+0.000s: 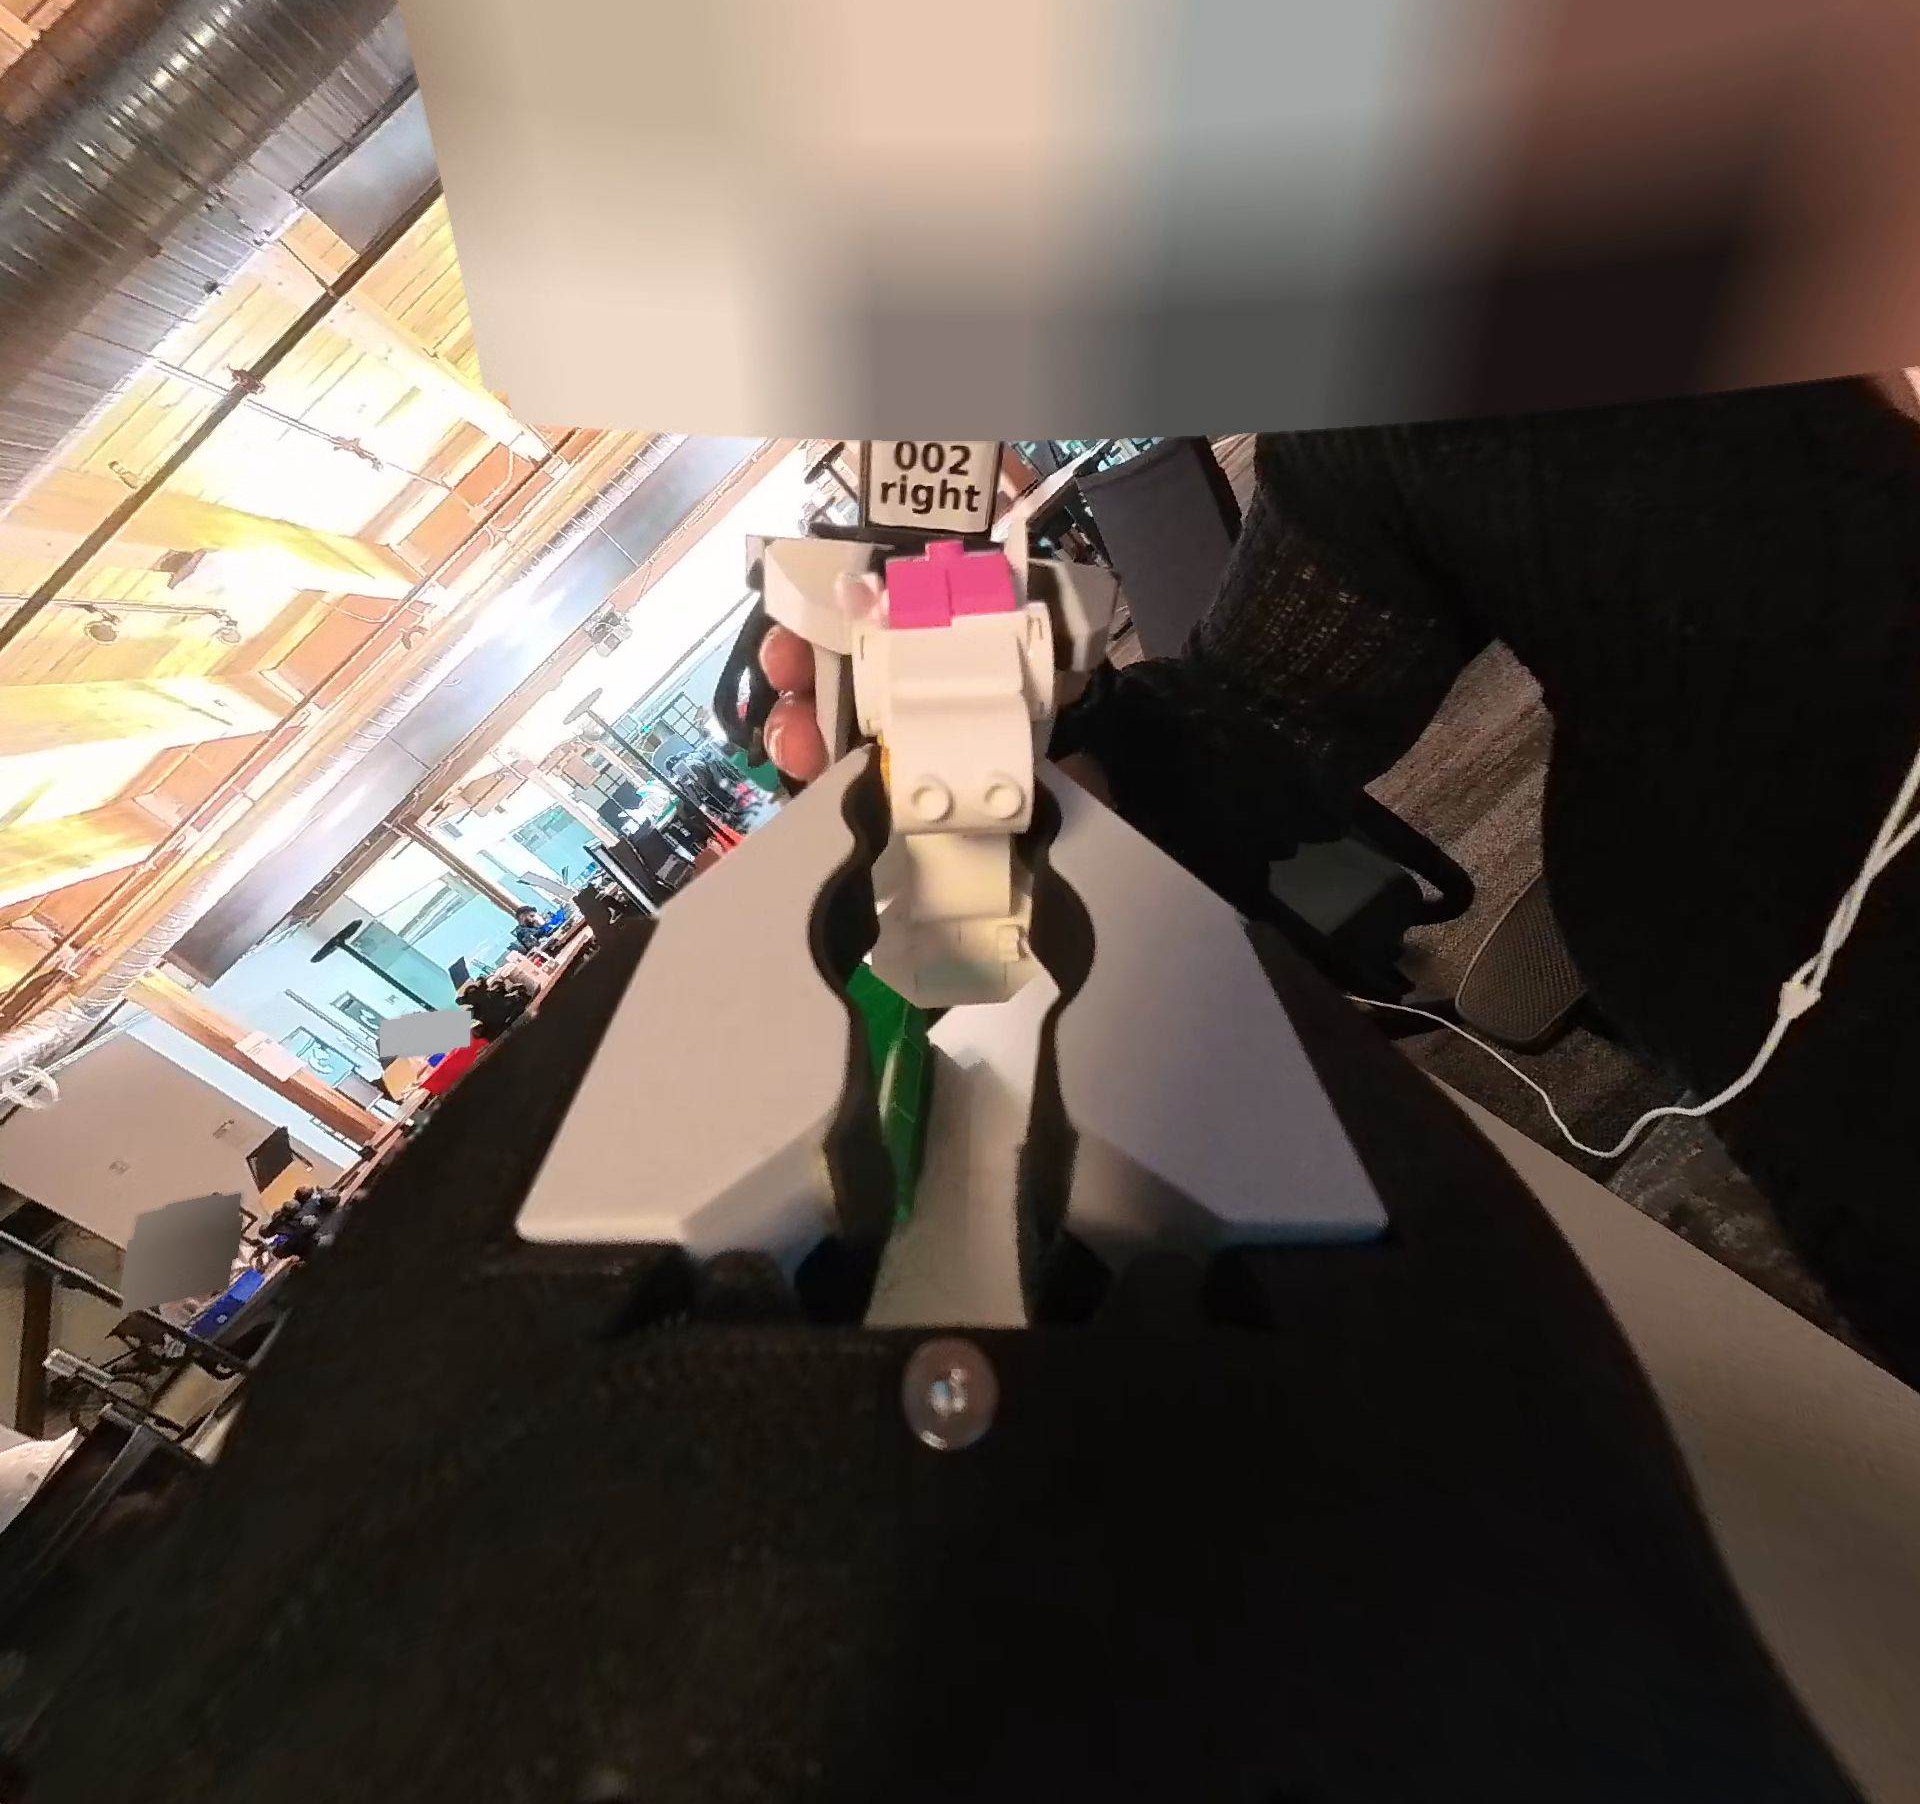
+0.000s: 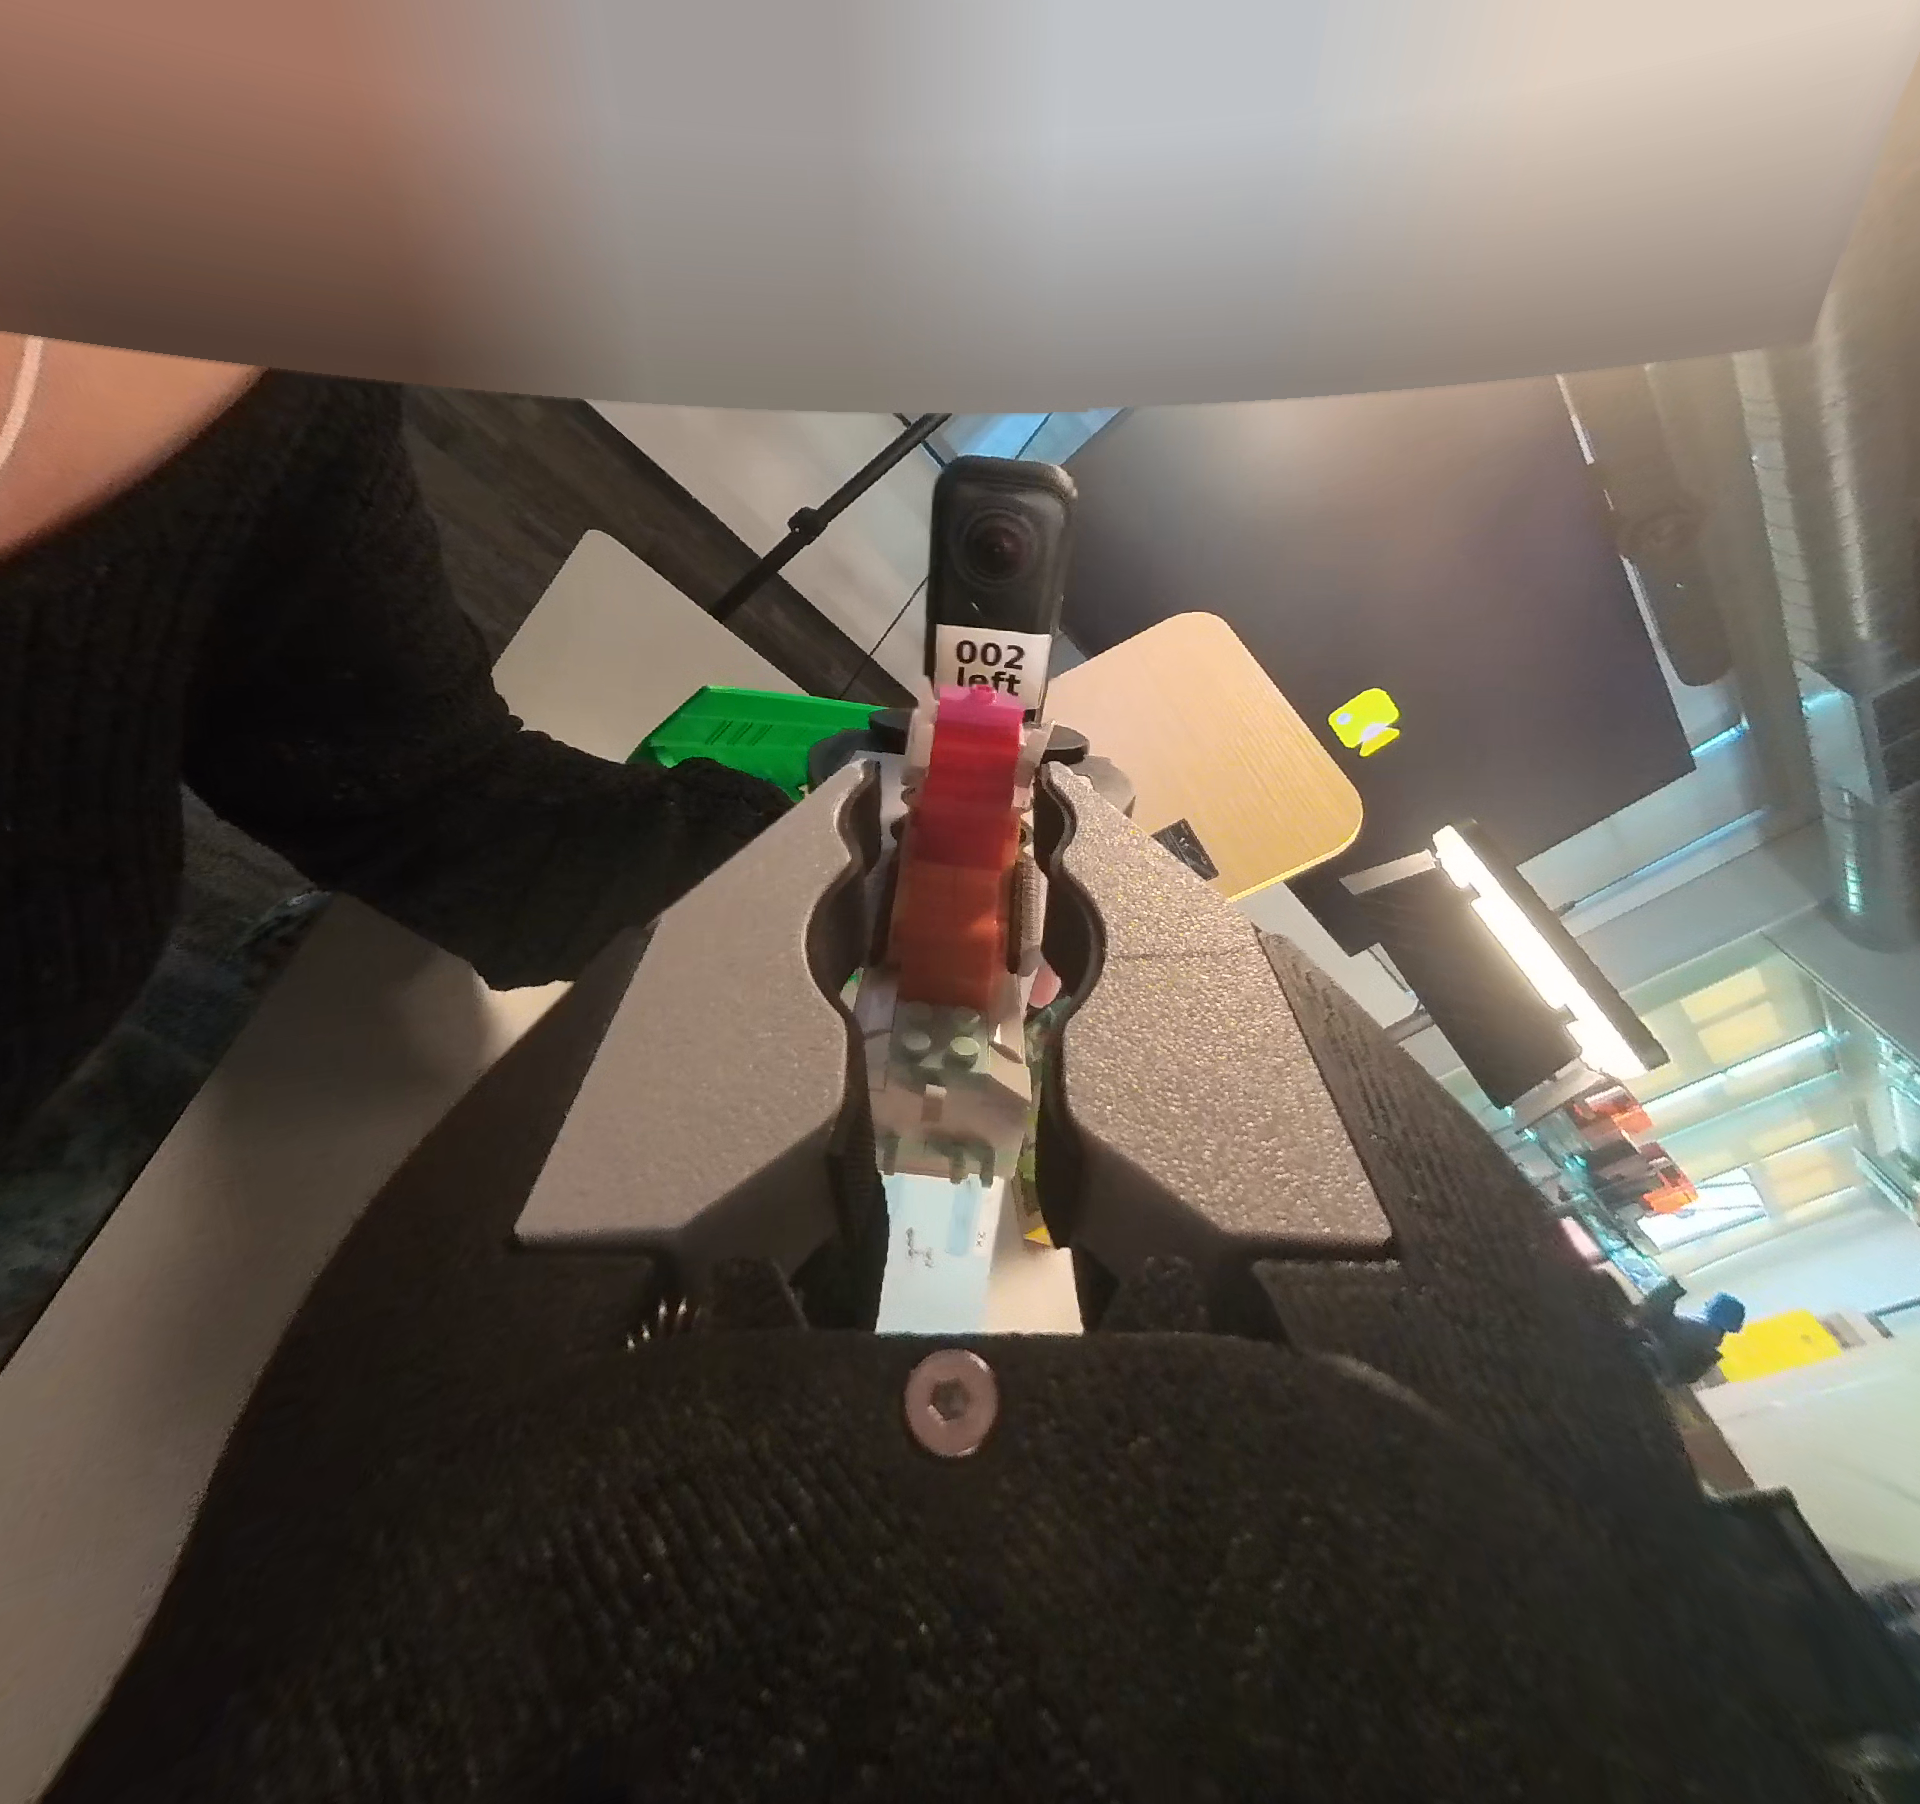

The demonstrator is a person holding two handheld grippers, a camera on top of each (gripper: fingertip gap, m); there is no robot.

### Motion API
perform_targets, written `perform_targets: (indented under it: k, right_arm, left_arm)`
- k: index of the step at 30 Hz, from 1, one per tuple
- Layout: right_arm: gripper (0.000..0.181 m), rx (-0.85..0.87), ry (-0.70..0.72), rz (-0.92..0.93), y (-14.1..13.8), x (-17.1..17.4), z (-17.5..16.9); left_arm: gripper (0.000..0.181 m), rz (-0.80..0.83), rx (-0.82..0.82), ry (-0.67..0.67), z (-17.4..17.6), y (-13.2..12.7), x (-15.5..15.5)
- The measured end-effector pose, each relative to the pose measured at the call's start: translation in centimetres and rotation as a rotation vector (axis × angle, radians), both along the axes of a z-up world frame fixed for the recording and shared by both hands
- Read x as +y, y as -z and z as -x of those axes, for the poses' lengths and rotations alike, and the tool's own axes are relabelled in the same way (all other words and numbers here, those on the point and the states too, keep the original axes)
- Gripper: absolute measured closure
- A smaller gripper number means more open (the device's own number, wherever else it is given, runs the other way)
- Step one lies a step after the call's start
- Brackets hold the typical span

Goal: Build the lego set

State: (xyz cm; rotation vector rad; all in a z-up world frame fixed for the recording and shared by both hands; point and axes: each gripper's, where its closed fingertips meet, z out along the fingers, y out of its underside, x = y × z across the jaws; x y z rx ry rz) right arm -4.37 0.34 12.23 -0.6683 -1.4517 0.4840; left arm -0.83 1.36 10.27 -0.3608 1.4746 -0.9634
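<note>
A small lego model is held up in the air between my two grippers, which face each other. In the left wrist view the lego model (image 1: pixel 956 715) shows white bricks, pink bricks (image 1: pixel 951 591) at its far end and a green piece (image 1: pixel 894 1079) near the finger roots. My left gripper (image 1: pixel 951 778) is shut on it. My right gripper (image 1: pixel 935 570) grips the far end. In the right wrist view the lego model (image 2: pixel 951 881) shows red, orange and pink bricks over grey-green ones. My right gripper (image 2: pixel 945 788) is shut on it, with my left gripper (image 2: pixel 971 715) just beyond.
A person's black sleeve (image 2: pixel 312 715) and bare fingers (image 1: pixel 790 705) hold the grippers. A white table edge (image 2: pixel 208 1183) lies below, with a green plastic object (image 2: pixel 738 731) and a wooden tabletop (image 2: pixel 1226 746) behind. A white cable (image 1: pixel 1766 1027) hangs at the right. My left and right fingertips are right by each other.
</note>
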Motion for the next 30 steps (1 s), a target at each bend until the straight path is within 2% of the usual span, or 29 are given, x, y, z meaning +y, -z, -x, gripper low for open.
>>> perform_targets:
  k: [11,15,18,26,30]
  right_arm:
    - [0.15,-0.05,0.048,-0.151,0.6,0.0,0.3]
    - [0.146,-0.085,0.106,-0.157,0.8,0.9,0.3]
    - [0.152,-0.133,0.175,-0.178,1.1,1.8,0.0]
    - [0.149,-0.205,0.2,-0.121,1.5,2.7,-0.8]
    - [0.149,-0.131,0.303,-0.124,0.3,5.4,-2.6]
  left_arm:
    - [0.157,0.076,0.041,0.094,0.5,0.3,0.0]
    - [0.157,0.092,0.057,0.079,0.6,0.4,0.6]
    - [0.157,0.075,0.067,0.01,0.4,0.5,1.3]
    - [0.157,-0.032,0.075,-0.196,-0.1,1.0,3.4]
    - [0.157,-0.036,0.062,-0.347,0.2,1.5,6.8]
